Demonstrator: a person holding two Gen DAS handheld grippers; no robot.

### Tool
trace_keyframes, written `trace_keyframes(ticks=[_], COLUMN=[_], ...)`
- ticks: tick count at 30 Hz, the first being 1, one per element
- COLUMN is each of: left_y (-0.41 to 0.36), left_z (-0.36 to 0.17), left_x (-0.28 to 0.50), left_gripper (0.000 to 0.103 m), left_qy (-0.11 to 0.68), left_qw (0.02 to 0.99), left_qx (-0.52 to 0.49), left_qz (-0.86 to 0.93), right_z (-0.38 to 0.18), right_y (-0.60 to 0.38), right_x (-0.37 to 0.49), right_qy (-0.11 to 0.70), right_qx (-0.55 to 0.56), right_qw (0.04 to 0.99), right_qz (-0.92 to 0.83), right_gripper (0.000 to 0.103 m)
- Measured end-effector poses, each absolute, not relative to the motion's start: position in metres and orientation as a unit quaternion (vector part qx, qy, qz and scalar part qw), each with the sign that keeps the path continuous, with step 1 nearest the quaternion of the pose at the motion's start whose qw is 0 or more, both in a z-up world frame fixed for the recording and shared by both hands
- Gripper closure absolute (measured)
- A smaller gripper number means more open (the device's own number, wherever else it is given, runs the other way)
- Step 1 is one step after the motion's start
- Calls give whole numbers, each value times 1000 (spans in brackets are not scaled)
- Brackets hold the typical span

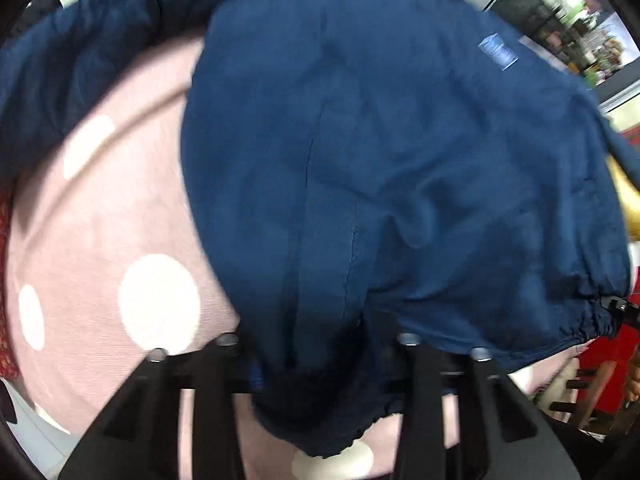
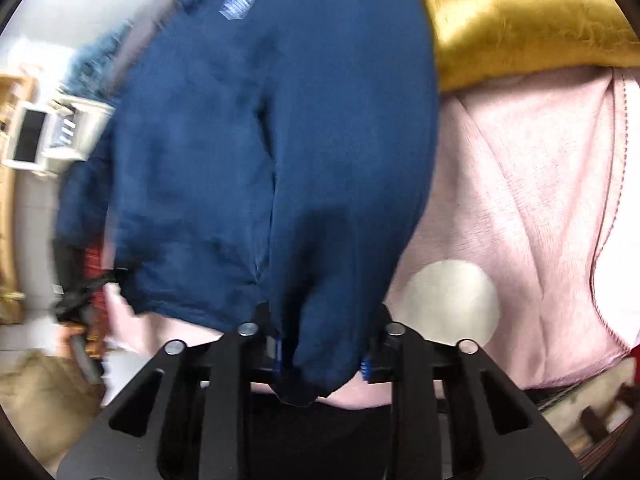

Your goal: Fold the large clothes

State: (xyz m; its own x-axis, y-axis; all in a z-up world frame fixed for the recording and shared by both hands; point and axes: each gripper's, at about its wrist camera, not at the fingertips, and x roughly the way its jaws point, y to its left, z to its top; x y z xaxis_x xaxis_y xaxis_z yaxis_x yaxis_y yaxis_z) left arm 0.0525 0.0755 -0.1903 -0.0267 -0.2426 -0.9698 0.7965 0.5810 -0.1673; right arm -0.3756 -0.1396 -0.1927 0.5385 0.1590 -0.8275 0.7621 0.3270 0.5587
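Note:
A large navy blue jacket (image 1: 380, 152) with a small light-blue label (image 1: 498, 51) hangs in front of both cameras above a pink cover with white dots (image 1: 112, 232). My left gripper (image 1: 320, 364) is shut on a bunch of the jacket's elastic hem. My right gripper (image 2: 320, 360) is shut on another bunch of the same jacket (image 2: 280, 140), whose label (image 2: 240, 2) shows at the top. The fingertips of both grippers are hidden in the cloth. Both views are blurred by motion.
The pink dotted cover (image 2: 520, 220) lies under the jacket. A mustard yellow fuzzy cushion (image 2: 520, 20) lies at the far right. Shelves and furniture (image 1: 568, 28) stand in the room behind. Something red (image 1: 612, 360) is at the right edge.

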Motion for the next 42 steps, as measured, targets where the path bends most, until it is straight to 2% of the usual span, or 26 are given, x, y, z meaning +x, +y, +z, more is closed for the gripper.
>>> trace_keyframes(ticks=[3, 7, 13, 15, 17, 21, 22, 23, 25, 27, 29, 32, 34, 39, 42], left_y=[92, 118, 132, 132, 133, 137, 142, 144, 150, 149, 138, 97, 67, 5, -19], left_z=[-147, -126, -173, -201, -223, -225, -217, -209, -177, -147, -125, -119, -124, -163, -200], left_x=[54, 47, 24, 23, 28, 50, 58, 65, 78, 90, 96, 91, 77, 46, 44], left_gripper=[75, 76, 72, 64, 53, 36, 35, 30, 26, 16, 13, 13, 13, 12, 13], left_qy=[565, 551, 578, 597, 613, 642, 638, 632, 602, 571, 541, 505, 492, 492, 528], left_qw=[664, 642, 628, 633, 641, 636, 642, 648, 680, 708, 729, 728, 719, 689, 672], left_qx=[240, 295, 327, 321, 313, 280, 280, 280, 277, 268, 265, 306, 325, 366, 374], left_qz=[-428, -445, -405, -374, -341, -324, -321, -319, -314, -316, -324, -349, -368, -386, -360], right_z=[-147, -130, -177, -196, -216, -214, -208, -199, -172, -145, -118, -90, -87, -135, -177], right_y=[-133, -122, -86, -85, -88, -91, -94, -97, -104, -111, -122, -135, -135, -124, -130], right_x=[-385, -397, -410, -410, -409, -397, -398, -399, -393, -381, -364, -329, -299, -223, -218], right_qy=[420, 448, 524, 540, 559, 590, 600, 611, 624, 633, 630, 593, 586, 639, 671], right_qx=[517, 508, 502, 497, 500, 479, 460, 434, 380, 316, 267, 260, 246, 179, 186], right_qw=[718, 713, 662, 649, 626, 607, 607, 611, 625, 637, 648, 690, 713, 708, 682], right_qz=[-201, -181, -186, -201, -212, -234, -244, -257, -275, -306, -334, -324, -295, -242, -225], right_gripper=[84, 86, 86, 85, 82, 60, 50, 45, 40, 33, 29, 28, 18, 18, 18])
